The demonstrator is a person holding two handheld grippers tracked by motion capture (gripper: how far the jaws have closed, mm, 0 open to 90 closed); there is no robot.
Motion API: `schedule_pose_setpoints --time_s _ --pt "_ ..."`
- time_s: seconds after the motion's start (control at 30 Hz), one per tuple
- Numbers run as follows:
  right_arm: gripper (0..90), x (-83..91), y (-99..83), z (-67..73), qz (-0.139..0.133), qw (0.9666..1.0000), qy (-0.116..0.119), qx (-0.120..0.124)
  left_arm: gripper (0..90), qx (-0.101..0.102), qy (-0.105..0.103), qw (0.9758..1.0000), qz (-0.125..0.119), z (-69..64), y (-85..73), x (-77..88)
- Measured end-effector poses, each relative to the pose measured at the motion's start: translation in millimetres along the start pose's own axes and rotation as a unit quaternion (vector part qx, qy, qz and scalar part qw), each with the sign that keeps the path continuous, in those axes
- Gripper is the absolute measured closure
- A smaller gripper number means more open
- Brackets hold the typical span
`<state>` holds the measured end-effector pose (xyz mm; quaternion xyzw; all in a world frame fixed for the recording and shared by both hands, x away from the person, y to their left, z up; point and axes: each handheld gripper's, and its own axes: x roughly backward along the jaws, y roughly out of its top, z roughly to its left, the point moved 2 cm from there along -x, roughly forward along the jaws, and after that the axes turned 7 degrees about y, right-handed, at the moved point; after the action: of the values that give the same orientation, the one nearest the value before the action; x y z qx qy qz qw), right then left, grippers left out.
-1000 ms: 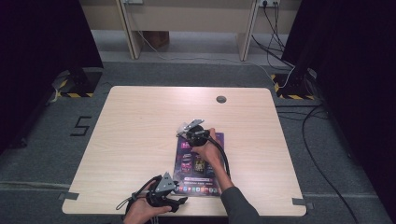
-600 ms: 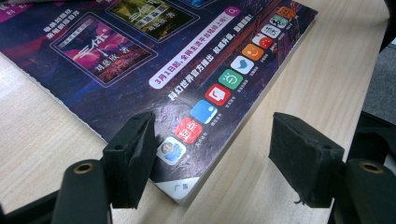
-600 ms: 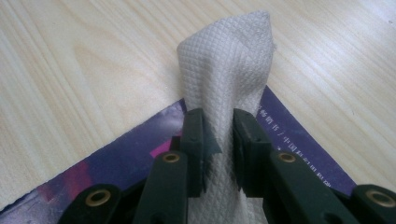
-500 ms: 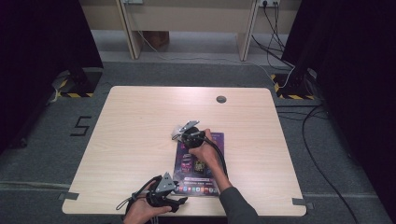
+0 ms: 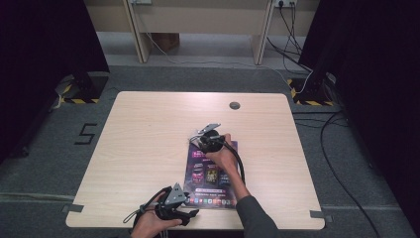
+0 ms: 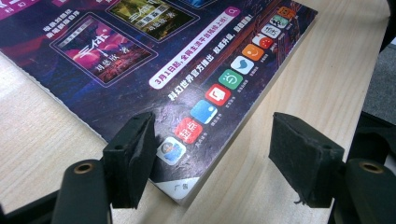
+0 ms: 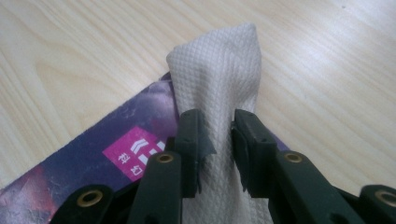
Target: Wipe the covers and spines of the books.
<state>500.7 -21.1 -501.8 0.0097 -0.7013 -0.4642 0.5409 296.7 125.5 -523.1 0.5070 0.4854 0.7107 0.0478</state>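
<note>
We hold a folded white embossed paper towel (image 7: pixel 219 88) in our right gripper (image 7: pixel 215 140), whose fingers (image 7: pixel 191 140) have just been easing apart yet still pinch it. The towel sits on the far left corner of the glossy purple magazine (image 5: pixel 213 173), which lies on the pale wooden desk (image 5: pixel 148 134) with its long axis running near to far. Our left gripper (image 6: pixel 212 154) waits at the magazine's near left corner, fingers (image 6: pixel 130 158) spread apart, one over the cover and one over bare desk, gripping nothing. From the towel the cover stretches back toward us, so the wiping stroke would likely run lengthwise, with the right hand best placed.
</note>
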Motion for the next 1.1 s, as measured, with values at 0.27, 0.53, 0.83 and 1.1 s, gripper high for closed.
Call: schedule_pose_setpoints --time_s 0.27,0.53,0.83,1.1 --pt "75.1 -10.8 0.9 -2.2 0.006 0.9998 -0.016 -0.006 30.9 0.001 0.0 1.0 0.0 -0.3 0.1 -0.1" --pt "75.4 -19.5 9.4 18.8 0.008 0.9996 0.007 0.027 30.9 0.0 0.0 1.0 0.0 -0.3 0.0 0.0" --pt "75.5 -19.4 9.0 14.4 0.013 0.9995 -0.002 0.03 30.9 0.0 0.002 1.0 -0.002 -0.7 -0.2 -0.2" --pt "75.5 -5.6 -2.5 -19.4 0.029 0.9982 -0.052 -0.005 30.9 0.0 0.002 1.0 -0.001 -0.6 -0.2 0.0"
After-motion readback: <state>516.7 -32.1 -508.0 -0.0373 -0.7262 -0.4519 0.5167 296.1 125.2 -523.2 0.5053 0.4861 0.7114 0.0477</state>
